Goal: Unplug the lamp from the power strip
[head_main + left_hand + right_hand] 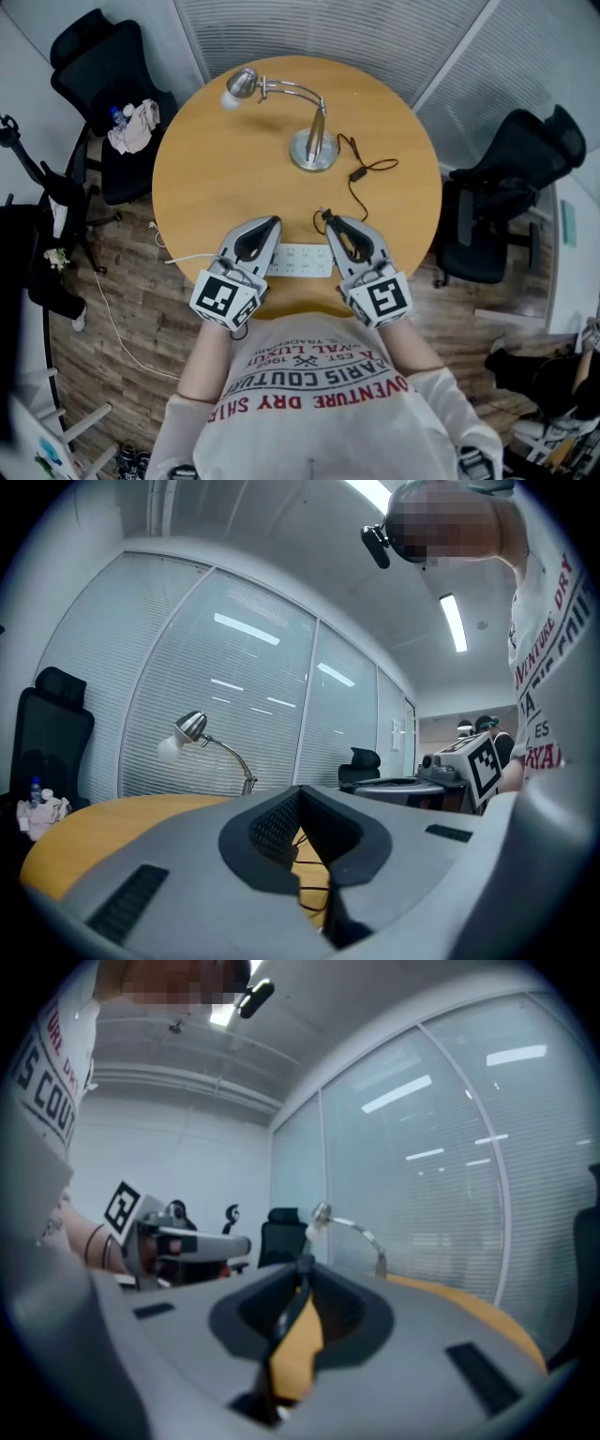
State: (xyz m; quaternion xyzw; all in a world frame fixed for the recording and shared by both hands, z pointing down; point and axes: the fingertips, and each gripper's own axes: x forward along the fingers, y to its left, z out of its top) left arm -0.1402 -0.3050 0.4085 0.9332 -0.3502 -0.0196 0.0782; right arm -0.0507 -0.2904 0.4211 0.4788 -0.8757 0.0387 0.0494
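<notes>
A silver desk lamp (pixel 311 141) stands at the far side of the round wooden table (pixel 216 178). Its black cord (pixel 361 173) trails toward me. The white power strip (pixel 302 261) lies near the front edge, between my two grippers. My right gripper (pixel 328 218) is shut on a small dark plug (pixel 305 1263) at the cord's end, just above the strip's right end. My left gripper (pixel 273 223) lies shut over the strip's left end, with nothing between its jaws. The lamp (pixel 192 727) shows ahead in the left gripper view.
The strip's white cable (pixel 187 258) runs off the table's left edge to the floor. A black chair (pixel 103 84) with a cloth and a bottle on it stands at the back left. Another black chair (pixel 506 197) stands at the right. Glass partitions are behind the table.
</notes>
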